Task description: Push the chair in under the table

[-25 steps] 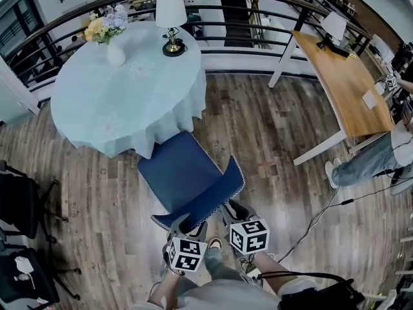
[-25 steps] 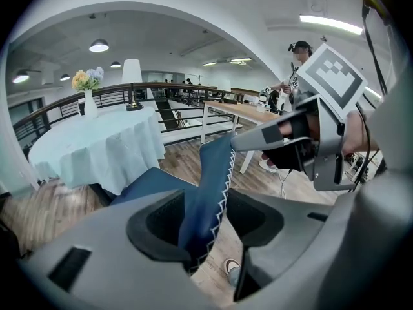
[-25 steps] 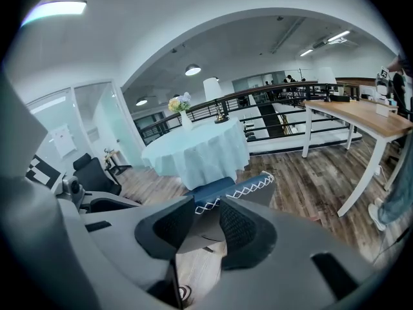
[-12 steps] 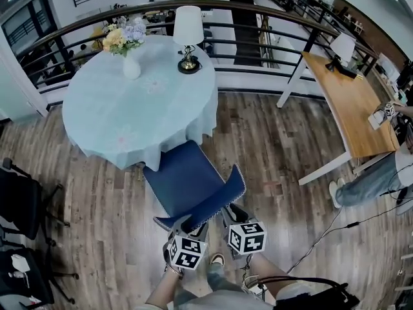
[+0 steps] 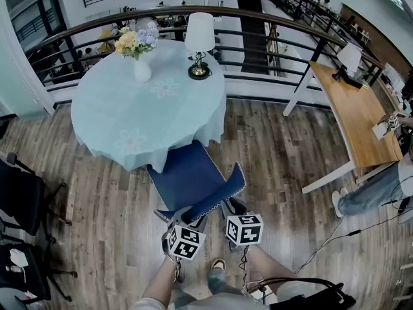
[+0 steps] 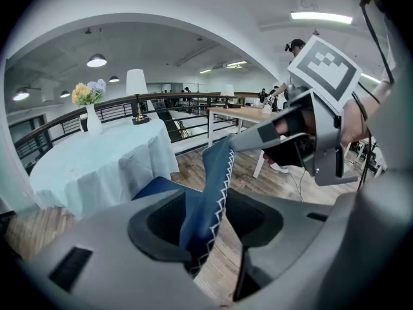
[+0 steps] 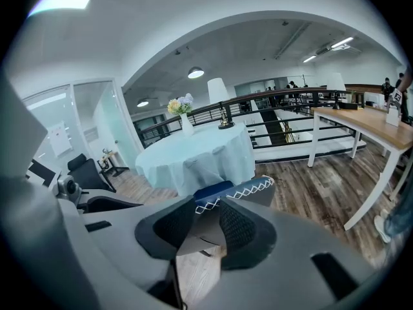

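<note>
A blue chair (image 5: 189,170) stands at the near edge of a round table (image 5: 129,112) draped in a pale blue cloth, with the front of its seat at the cloth's hem. My left gripper (image 5: 183,217) is shut on the left end of the chair's backrest (image 5: 213,199). My right gripper (image 5: 233,206) is shut on the right end. In the left gripper view the blue backrest (image 6: 210,179) with white stitching runs between the jaws of the left gripper (image 6: 203,223). In the right gripper view the right gripper (image 7: 205,223) clamps the backrest's stitched edge (image 7: 242,189).
On the table stand a lamp (image 5: 199,36) and a vase of flowers (image 5: 141,66). A curved railing (image 5: 271,19) runs behind it. At the right are a wooden desk (image 5: 358,112), a person's legs (image 5: 368,191) and a floor cable (image 5: 335,228). Black office chairs (image 5: 22,205) stand at the left.
Both grippers and the chair have moved forward towards the table. The seat's front now reaches the tablecloth's hem. Both grips are unchanged.
</note>
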{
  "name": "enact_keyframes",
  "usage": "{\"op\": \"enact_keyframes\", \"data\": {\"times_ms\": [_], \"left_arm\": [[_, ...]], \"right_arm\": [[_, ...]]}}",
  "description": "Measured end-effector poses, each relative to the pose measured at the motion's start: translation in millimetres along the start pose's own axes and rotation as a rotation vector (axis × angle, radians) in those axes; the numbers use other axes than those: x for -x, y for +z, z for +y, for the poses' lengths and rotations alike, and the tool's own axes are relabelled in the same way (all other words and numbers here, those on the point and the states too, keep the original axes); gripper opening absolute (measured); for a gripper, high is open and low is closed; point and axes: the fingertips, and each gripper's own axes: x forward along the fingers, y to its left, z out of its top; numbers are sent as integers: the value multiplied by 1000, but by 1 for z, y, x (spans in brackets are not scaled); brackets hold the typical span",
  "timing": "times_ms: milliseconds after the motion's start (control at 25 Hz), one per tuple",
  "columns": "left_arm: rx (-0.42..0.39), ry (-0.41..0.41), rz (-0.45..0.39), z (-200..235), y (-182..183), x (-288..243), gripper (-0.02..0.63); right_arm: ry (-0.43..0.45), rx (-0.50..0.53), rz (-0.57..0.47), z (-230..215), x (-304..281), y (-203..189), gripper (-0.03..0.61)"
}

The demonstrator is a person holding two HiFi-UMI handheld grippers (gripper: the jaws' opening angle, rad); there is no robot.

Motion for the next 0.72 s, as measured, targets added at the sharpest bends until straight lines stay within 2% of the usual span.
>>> {"op": "enact_keyframes", "data": {"times_ms": [520,720], "left_arm": [[-84,54,-45,55,13,-16,190],[-75,23,-36,68,15,-19,190]], "right_arm": [[22,9,-15,14,-46,28,121],[12,7,-11,18,-57,36,121]]}}
